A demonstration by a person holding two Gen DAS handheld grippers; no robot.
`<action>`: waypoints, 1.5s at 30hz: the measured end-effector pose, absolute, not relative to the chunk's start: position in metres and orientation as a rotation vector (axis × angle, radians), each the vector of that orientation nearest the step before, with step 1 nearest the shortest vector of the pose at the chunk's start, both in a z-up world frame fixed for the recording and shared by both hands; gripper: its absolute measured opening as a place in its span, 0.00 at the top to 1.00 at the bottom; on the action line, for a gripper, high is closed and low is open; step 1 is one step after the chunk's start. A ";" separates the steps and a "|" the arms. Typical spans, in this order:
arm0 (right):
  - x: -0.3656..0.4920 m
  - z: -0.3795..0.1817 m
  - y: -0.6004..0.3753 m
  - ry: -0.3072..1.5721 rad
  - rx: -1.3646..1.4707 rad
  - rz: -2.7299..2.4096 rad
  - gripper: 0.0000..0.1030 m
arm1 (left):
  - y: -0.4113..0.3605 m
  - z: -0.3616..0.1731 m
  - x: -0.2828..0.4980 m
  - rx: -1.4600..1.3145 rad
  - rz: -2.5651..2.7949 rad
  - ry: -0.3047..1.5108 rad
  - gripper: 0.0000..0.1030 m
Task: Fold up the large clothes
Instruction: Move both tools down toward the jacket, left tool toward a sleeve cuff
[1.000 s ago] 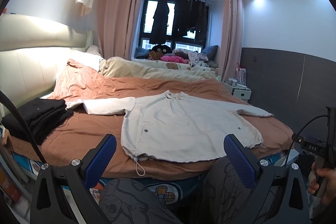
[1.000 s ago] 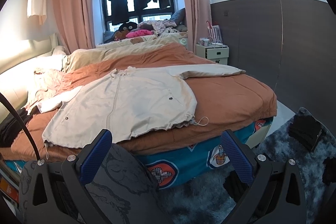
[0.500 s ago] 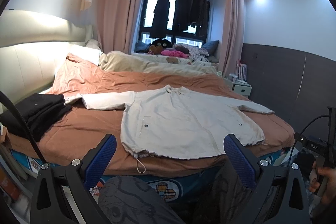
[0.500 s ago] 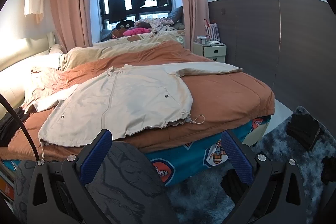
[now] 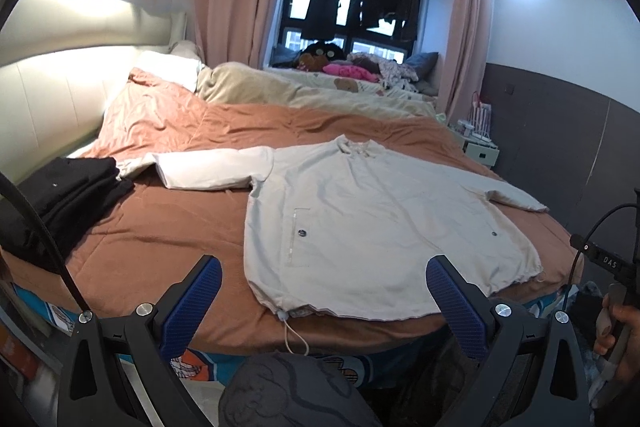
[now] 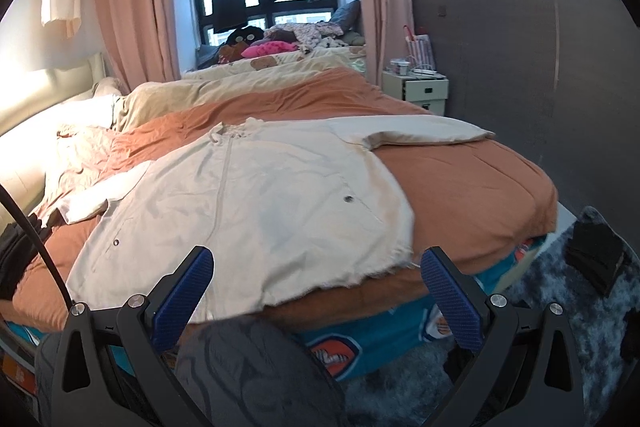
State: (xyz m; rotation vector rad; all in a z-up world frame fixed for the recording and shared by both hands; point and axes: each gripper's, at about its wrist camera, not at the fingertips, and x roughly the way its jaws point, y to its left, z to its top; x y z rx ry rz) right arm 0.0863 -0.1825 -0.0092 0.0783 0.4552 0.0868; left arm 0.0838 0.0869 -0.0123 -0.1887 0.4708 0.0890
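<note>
A large cream jacket (image 5: pixel 372 223) lies spread flat, front up, on the brown bedcover (image 5: pixel 160 227), sleeves stretched out left and right, hem toward me with a drawstring hanging over the bed edge. It also shows in the right wrist view (image 6: pixel 248 195). My left gripper (image 5: pixel 322 291) is open and empty, just short of the hem's left corner. My right gripper (image 6: pixel 316 285) is open and empty, just short of the hem's right part.
A stack of folded black clothes (image 5: pixel 60 195) sits on the bed's left corner. A beige quilt (image 5: pixel 288 91) and pillows lie at the far side. A white nightstand (image 6: pixel 416 89) stands by the dark wall. A grey rug (image 6: pixel 560 307) with a dark item lies at right.
Both grippers have moved forward and closer to the bed edge and the jacket's hem. The jacket has not moved. Both grippers stay open.
</note>
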 end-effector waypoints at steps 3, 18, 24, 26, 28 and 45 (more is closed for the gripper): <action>0.109 -0.009 -0.173 0.465 0.083 0.117 0.00 | 0.101 -0.019 0.100 -0.201 0.106 0.499 0.00; 0.227 -0.012 -0.129 0.553 0.061 0.329 0.00 | 0.168 -0.036 0.168 -0.265 0.216 0.593 0.01; 0.262 -0.009 -0.120 0.564 0.054 0.402 0.00 | 0.196 -0.041 0.195 -0.282 0.257 0.613 0.01; 0.277 -0.009 -0.116 0.569 0.050 0.423 0.00 | 0.207 -0.043 0.204 -0.291 0.268 0.619 0.01; 0.290 -0.010 -0.111 0.574 0.050 0.438 0.00 | 0.219 -0.045 0.213 -0.300 0.280 0.625 0.01; 0.394 -0.018 -0.047 0.661 0.057 0.561 0.06 | 0.357 -0.072 0.308 -0.408 0.390 0.662 0.02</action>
